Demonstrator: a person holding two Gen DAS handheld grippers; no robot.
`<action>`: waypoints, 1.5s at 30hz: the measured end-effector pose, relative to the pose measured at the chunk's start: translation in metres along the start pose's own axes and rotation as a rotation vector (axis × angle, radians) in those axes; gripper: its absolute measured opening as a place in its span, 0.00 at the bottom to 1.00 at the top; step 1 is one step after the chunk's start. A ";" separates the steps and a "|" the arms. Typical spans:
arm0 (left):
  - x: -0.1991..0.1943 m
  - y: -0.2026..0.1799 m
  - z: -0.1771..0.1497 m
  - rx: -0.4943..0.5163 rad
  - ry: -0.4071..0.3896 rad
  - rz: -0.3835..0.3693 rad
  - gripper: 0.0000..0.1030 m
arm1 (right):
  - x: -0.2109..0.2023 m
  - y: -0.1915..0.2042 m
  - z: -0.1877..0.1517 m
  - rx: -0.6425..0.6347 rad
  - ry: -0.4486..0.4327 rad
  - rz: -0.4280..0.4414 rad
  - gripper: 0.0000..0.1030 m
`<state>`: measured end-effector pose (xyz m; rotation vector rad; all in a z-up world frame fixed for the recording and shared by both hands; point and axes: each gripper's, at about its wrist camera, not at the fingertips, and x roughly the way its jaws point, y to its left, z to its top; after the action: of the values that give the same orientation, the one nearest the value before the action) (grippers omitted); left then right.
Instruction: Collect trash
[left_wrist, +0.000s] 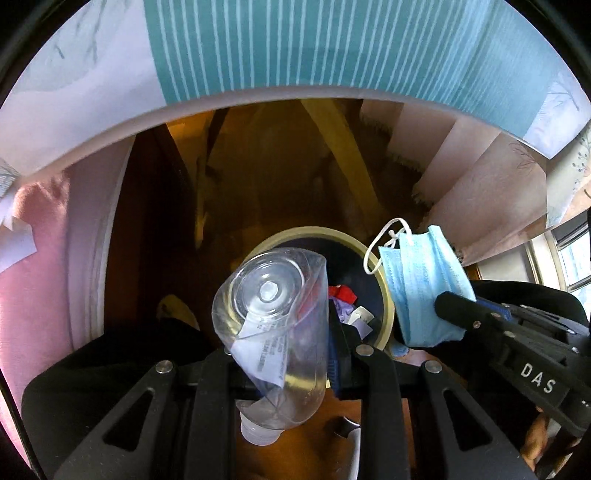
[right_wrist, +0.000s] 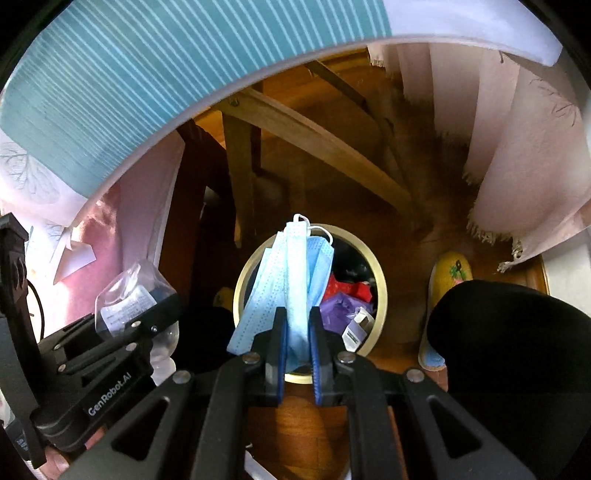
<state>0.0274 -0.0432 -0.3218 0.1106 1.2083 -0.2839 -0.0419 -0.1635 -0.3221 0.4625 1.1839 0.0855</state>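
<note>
— What does the left gripper (left_wrist: 291, 354) hold?

— One clear plastic bottle (left_wrist: 275, 317), crumpled, its white label peeling, cap toward the camera. The jaws are clamped on its sides.

— And the right gripper (right_wrist: 298, 347)?

— Pinched tight on one pleated blue face mask (right_wrist: 291, 280) with white ear loops, hanging limp ahead of the fingers.

— What's below them?

— One round bin (right_wrist: 382, 295) with a pale rim, holding red, purple and white scraps, directly beneath both tools.

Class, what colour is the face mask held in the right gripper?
Light blue with white ear loops; the face mask shows best in the right wrist view.
</note>
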 end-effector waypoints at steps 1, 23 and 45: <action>0.002 0.000 0.001 -0.001 0.006 -0.002 0.22 | 0.003 -0.001 0.001 0.006 0.007 0.003 0.12; 0.045 0.006 0.022 -0.018 0.106 -0.007 0.23 | 0.045 -0.016 0.027 0.076 0.057 0.001 0.13; 0.048 0.018 0.027 -0.041 0.083 0.047 0.88 | 0.052 -0.020 0.035 0.063 0.035 -0.058 0.40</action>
<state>0.0724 -0.0402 -0.3580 0.1159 1.2914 -0.2149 0.0062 -0.1764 -0.3647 0.4831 1.2361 0.0060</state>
